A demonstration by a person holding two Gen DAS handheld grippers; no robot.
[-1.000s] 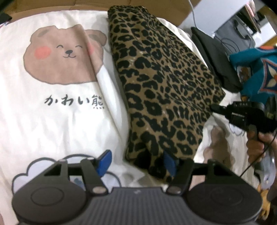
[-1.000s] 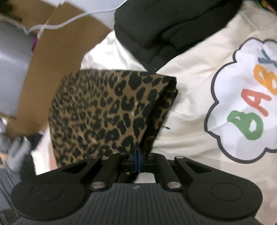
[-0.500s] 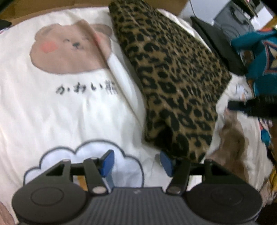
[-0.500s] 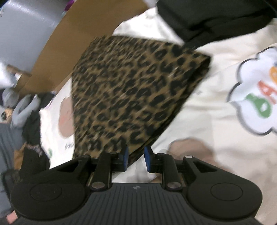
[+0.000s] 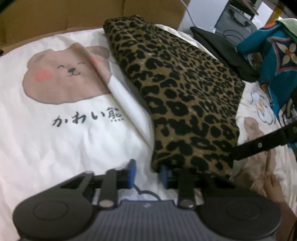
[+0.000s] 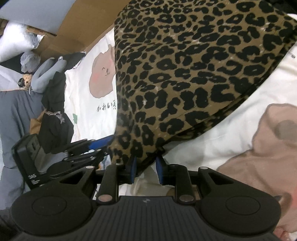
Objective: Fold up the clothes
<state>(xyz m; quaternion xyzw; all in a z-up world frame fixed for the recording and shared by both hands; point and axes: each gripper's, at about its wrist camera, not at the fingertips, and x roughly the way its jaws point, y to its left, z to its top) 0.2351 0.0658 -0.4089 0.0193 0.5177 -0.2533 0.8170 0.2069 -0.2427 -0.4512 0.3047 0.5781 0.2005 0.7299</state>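
Note:
A folded leopard-print garment lies on a white bear-print sheet. My left gripper is at its near left corner. Its jaws are closing, only sheet shows in the gap, and the corner rests over the right blue pad. The right gripper's black finger reaches the garment's near right edge. In the right wrist view the garment fills the frame and its corner hangs between the pads of my right gripper. Those jaws are opening and not pressing on the fabric. The left gripper shows at the left.
A black garment and a teal patterned one lie beyond the leopard piece to the right. Cardboard borders the far side. A hand holds the right gripper. Grey and black clothes are piled off the sheet's far end.
The left jaws have narrowed at the garment's near left corner. The right gripper went from shut to slightly open and slid along the garment's edge to its near corner.

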